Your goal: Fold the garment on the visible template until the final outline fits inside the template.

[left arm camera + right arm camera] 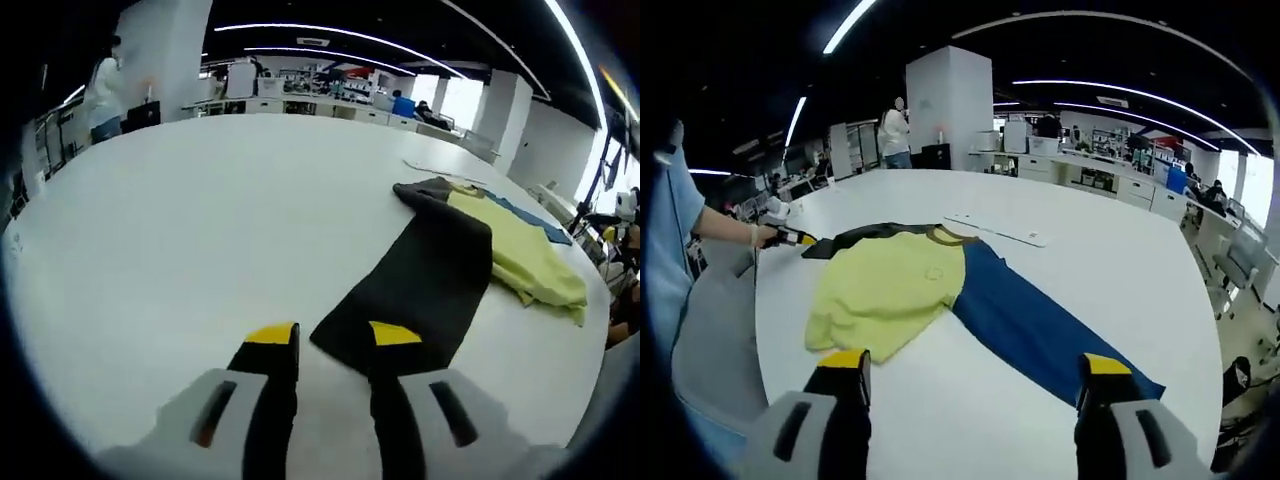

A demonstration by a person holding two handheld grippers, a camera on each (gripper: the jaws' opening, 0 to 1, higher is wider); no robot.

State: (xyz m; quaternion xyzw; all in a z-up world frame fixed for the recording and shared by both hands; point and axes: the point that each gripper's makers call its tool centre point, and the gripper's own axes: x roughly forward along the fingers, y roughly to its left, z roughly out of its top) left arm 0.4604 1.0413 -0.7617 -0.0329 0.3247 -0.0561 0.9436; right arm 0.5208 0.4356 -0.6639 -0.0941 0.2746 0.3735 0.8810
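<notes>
White counter [180, 250] spreads under both views in a large open workroom. Nearest in the left gripper view, the left claw [333, 342] is at the end of the garment's black sleeve [415, 285], its right jaw touching the cloth; whether it grips, I cannot tell. In the right gripper view the right claw [975, 375] hangs released, jaws wide, above the garment [900, 290], whose yellow body lies spread with a blue sleeve [1040, 330] running right. Beyond the collar lies a flat white template [998, 229]. Far off, a person [895, 135] stands by a pillar.
</notes>
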